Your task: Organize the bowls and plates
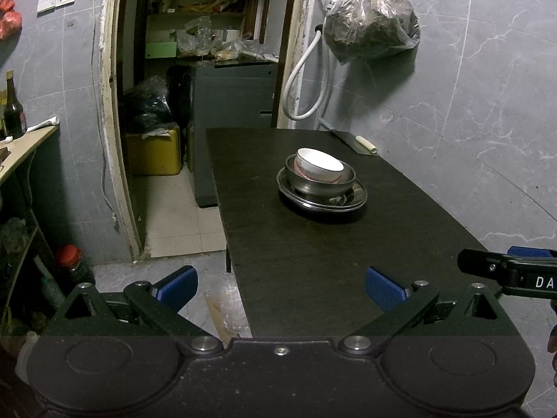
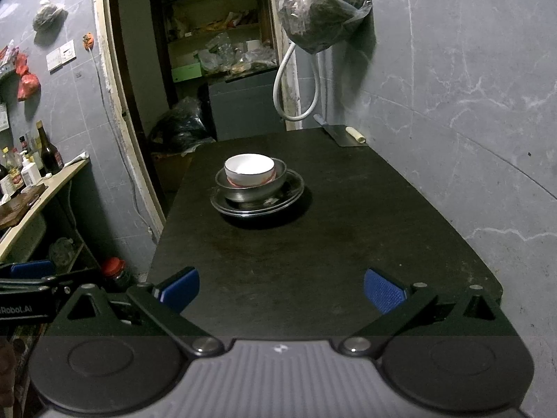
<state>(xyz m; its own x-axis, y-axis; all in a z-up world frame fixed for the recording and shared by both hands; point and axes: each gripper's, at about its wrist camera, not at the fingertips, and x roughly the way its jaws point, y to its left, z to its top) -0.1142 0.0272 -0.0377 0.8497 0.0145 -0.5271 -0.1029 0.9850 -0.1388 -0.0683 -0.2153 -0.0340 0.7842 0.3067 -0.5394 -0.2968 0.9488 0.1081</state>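
both jaws wide apart, empty, short of stacked bowls

table top: we see a dark, matt surface, faintly mottled and scuffed.
white bowl: looks to us like glazed ceramic, glossy, with a reddish band low on its side.
metal bowl: dull grey metal with a soft sheen.
plate: dark and glossy; we catch reflections along its rim.
finger pads: blue, finely ribbed, rubbery-looking, set on matt black plastic arms.
wall: grey marble-look tiles, smooth, veined white.
hanging bag: thin clear plastic, crinkled and shiny.
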